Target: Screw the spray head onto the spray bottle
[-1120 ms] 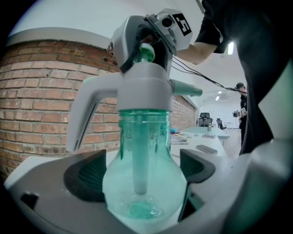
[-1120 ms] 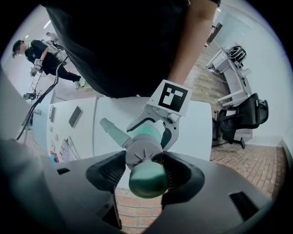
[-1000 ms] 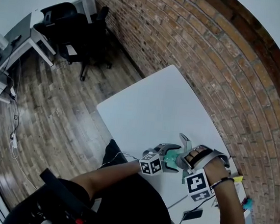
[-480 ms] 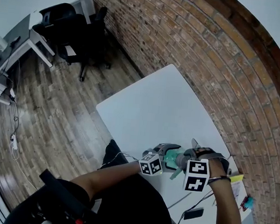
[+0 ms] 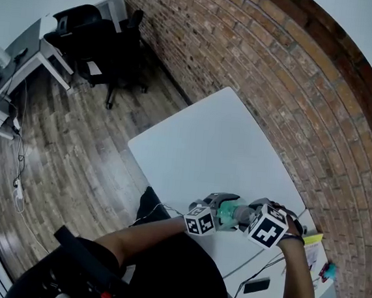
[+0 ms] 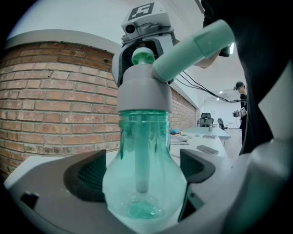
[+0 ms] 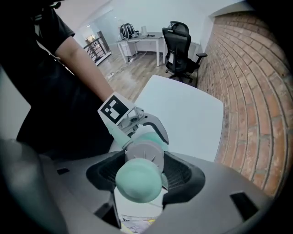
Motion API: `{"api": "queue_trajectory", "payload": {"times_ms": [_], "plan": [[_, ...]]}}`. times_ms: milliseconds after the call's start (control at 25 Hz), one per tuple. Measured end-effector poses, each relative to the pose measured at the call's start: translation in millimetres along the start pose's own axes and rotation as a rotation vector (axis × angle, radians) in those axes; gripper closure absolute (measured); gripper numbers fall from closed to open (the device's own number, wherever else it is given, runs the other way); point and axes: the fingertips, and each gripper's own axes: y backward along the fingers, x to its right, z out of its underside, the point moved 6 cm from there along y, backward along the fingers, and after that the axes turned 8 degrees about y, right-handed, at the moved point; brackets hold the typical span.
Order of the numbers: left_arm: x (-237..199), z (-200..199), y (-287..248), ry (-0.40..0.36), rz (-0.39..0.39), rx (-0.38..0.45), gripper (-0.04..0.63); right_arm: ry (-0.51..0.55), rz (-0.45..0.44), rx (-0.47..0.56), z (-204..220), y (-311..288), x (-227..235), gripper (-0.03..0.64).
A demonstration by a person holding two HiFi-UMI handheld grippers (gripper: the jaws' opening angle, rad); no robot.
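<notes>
Lower centre, your left gripper (image 6: 139, 176) clamped the bottle (image 6: 144, 137), jaws wide. Your right gripper (image 7: 139, 171) pinched the head (image 6: 144, 91) from above.

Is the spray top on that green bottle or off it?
On. The grey spray head sits on the neck of the green spray bottle, tube hanging inside. How tight, cannot tell.

On spray bottle (image 6: 144, 183): spray head (image 6: 144, 93); table (image 5: 219, 142) below.

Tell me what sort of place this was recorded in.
Most likely an office or workroom: a black office chair at a desk, a white table, and a brick wall along a wood floor.
</notes>
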Motion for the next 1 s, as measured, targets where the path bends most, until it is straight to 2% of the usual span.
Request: {"api": "queue_trajectory", "payload": {"times_ms": [240,480,600,720,800,880,1000], "plan": [[-0.3,0.6,-0.5,0.001,-0.001,0.002,0.109,-0.085,0.0,0.052,2.6,0.9,2.6,0.354],[-0.5,1.1,-1.3,0.0,0.002,0.003,0.109,0.007,0.035,0.088,5.2,12.6,-1.5,0.355],[-0.5,1.1,-0.7,-0.001,0.004,0.003,0.109,0.087,0.063,0.105,2.8,27.9,-4.1,0.356],[-0.2,0.8,-0.1,-0.001,0.002,0.008,0.109,0.184,0.102,0.025,6.3,36.9,-5.0,0.356],[-0.5,0.2,-0.2,0.004,-0.001,0.006,0.109,0.284,0.101,-0.015,8.3,37.8,-8.3,0.356],[-0.6,-0.2,-0.8,0.007,-0.001,0.004,0.109,0.387,0.083,-0.002,7.6,36.3,-15.1,0.356],[-0.3,0.3,-0.9,0.007,0.002,0.003,0.109,0.561,0.101,0.002,3.0,30.7,-22.2,0.356]]}}
